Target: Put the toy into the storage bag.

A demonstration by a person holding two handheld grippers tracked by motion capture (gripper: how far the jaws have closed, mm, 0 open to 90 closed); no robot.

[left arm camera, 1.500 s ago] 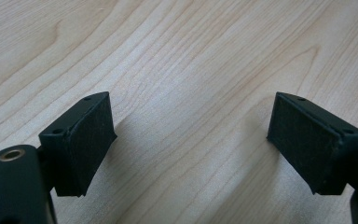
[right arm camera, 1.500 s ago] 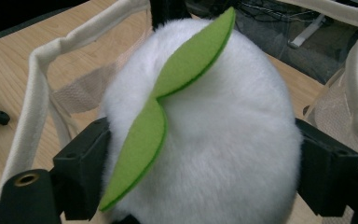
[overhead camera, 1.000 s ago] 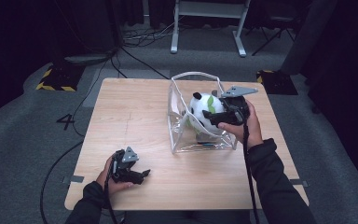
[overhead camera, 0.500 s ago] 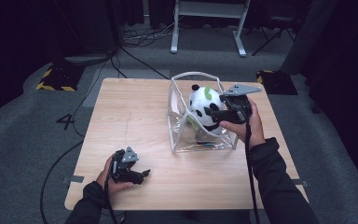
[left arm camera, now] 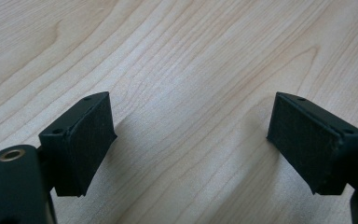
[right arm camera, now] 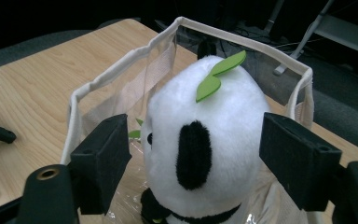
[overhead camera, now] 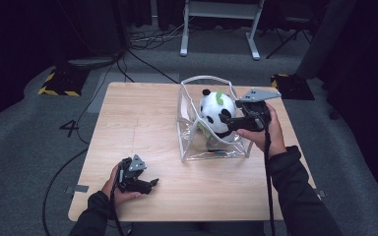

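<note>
A white and black panda plush (overhead camera: 216,115) with a green leaf on its head stands upright inside a clear bag (overhead camera: 187,98) with white trim, on the right half of the wooden table (overhead camera: 128,123). My right gripper (overhead camera: 226,122) reaches over the bag's right side. In the right gripper view its jaws have just been closing, and its pads now press both sides of the panda's (right arm camera: 205,140) head, inside the bag's rim (right arm camera: 116,70). My left gripper (overhead camera: 150,184) rests near the table's front edge. It stands open over bare wood (left arm camera: 191,140), with nothing between its pads.
Grey carpet surrounds the table, with cables on it at the left. A white metal frame (overhead camera: 216,29) stands beyond the far edge. Yellow-black floor markers (overhead camera: 56,81) lie at the back left. Bare tabletop stretches left of the bag.
The right gripper's jaws have closed in on the panda's head, and the panda now stands more upright in the bag. The left gripper has not moved.
</note>
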